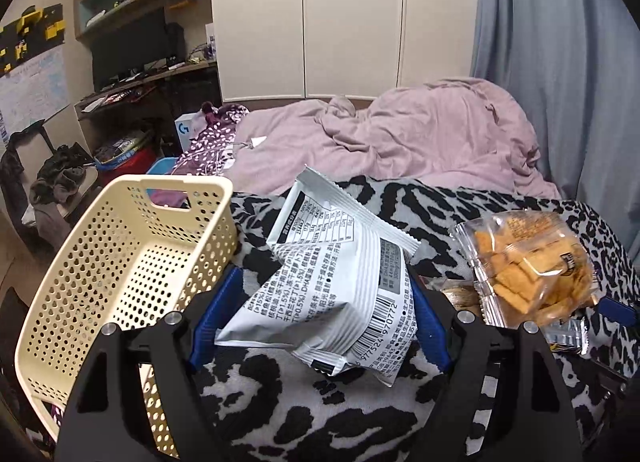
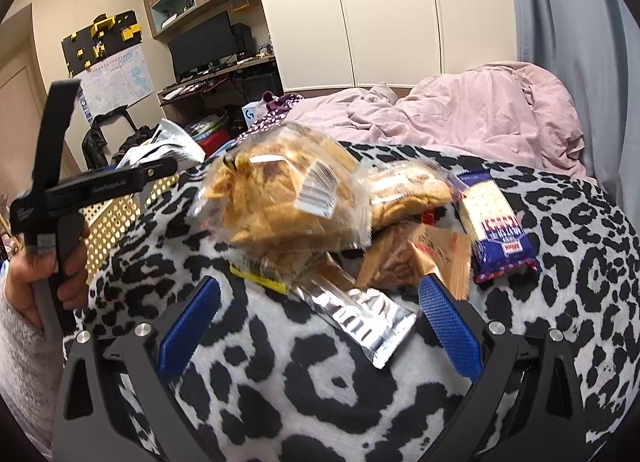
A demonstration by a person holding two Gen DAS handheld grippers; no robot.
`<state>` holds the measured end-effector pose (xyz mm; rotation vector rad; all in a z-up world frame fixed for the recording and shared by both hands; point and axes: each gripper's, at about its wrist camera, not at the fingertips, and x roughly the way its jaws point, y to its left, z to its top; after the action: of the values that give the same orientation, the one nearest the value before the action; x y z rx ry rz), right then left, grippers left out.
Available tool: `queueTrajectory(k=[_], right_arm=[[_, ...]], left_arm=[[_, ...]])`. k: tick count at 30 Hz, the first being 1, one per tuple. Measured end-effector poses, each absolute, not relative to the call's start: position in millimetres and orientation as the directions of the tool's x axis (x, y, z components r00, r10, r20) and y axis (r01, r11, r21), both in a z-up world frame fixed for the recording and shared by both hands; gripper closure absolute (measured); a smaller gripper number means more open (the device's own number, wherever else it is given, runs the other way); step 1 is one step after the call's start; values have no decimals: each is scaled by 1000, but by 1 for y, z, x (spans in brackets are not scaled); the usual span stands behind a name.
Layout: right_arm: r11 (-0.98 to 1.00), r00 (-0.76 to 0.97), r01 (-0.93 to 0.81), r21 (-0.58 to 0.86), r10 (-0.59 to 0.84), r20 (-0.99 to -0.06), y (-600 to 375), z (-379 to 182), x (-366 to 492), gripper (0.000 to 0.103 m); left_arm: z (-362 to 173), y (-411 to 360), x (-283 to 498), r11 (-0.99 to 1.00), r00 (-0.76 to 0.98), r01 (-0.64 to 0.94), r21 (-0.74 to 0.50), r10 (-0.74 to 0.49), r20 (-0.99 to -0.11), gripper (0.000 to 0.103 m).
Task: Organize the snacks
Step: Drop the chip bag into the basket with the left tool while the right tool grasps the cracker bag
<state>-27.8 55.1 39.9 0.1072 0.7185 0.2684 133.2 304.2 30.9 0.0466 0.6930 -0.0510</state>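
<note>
My left gripper (image 1: 324,282) is shut on a crumpled white snack packet (image 1: 328,294), squeezed between its blue pads and lifted off the bed. A cream perforated basket (image 1: 120,242) stands just left of it, tilted, with nothing visible inside. The right wrist view shows the left gripper (image 2: 160,170) holding that packet (image 2: 172,142) over the basket (image 2: 116,218). My right gripper (image 2: 320,290) is open, low over a silver foil packet (image 2: 360,318). Beyond it lie a clear bag of golden crackers (image 2: 280,198), a brown packet (image 2: 420,258) and a blue cracker packet (image 2: 496,230).
Everything rests on a black-and-white leopard blanket (image 2: 320,402) on a bed. A rumpled pink duvet (image 1: 400,138) lies behind, then white wardrobe doors (image 1: 352,18) and a blue curtain (image 1: 560,62). A person's hand (image 2: 72,262) grips the left tool. A cluttered desk (image 1: 132,74) stands left.
</note>
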Motion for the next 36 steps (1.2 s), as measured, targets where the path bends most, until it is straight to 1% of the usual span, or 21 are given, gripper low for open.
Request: queueTrajectory(k=[6,8,13,21,28,31,36], right_arm=[[953,737,-227,199,301,-604,71,55,-11,5],[954,741,-231,192,301,-601,79,61,0,5],[945,729,-235,227,326,-602,93,67,29,5],[971,720,-210,113,231,-654,117,58,64,5],[970,714,-235,68,220,-665,123,54,71,5],[966,710,-247,72,231,-665,122,54,72,5],[964,712,-248,97,249,-657,117,54,67,5]], left_arm=[[37,308,121,998,782,57,12,-37,-622,23],[40,311,117,999,787,54,6,-39,-615,23],[49,321,107,999,805,42,-8,-38,-592,23],[60,347,96,1000,827,6,-31,-22,-562,23],[67,378,91,997,840,-53,-58,13,-543,23],[67,392,93,995,838,-82,-59,37,-544,23],[61,420,95,983,819,-172,-68,104,-564,22]])
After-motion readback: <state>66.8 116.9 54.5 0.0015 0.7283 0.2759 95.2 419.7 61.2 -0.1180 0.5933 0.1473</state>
